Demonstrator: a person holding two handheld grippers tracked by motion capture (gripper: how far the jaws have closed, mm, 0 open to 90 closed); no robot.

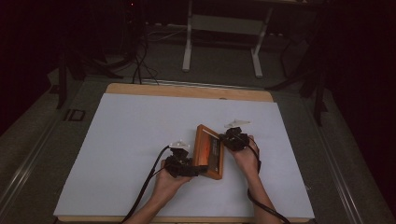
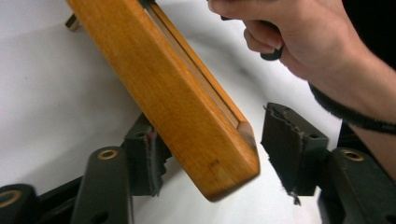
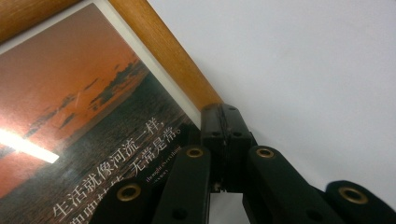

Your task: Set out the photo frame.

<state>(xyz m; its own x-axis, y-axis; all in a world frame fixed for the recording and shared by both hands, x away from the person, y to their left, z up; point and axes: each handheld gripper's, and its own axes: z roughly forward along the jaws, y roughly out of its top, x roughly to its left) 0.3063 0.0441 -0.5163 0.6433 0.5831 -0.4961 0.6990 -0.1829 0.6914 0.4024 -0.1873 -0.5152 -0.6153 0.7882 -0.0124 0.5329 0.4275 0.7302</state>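
A wooden frame [image 1: 208, 151] w/ a sunset photo stands tilted on its edge near the middle-front of the worktop [image 1: 140, 140], which is covered by a white sheet. Photo side faces the right hand.

Left tool [image 1: 187, 169] is at the frame's near corner. In the left gripper view its jaws stand wide, one pad [image 2: 149, 161] on each side of that corner [image 2: 219, 168]; the left-hand pad looks to be touching or just beside the wood, the other is apart from it. Not clamped.

Right tool [image 1: 232, 138] is at the frame's far end. In the right gripper view its jaws are pressed narrow on the frame's edge [image 3: 163, 51] at the corner, holding it; pads nearly meet. Photo [image 3: 88, 140] in that view shows orange sky, dark water, white Chinese text, plus a bright glare streak.

Right hand [image 2: 303, 42] shows in the left gripper view, above and beyond the frame, w/ a black cable at the wrist. Both forearms come in from the bottom of the high view.
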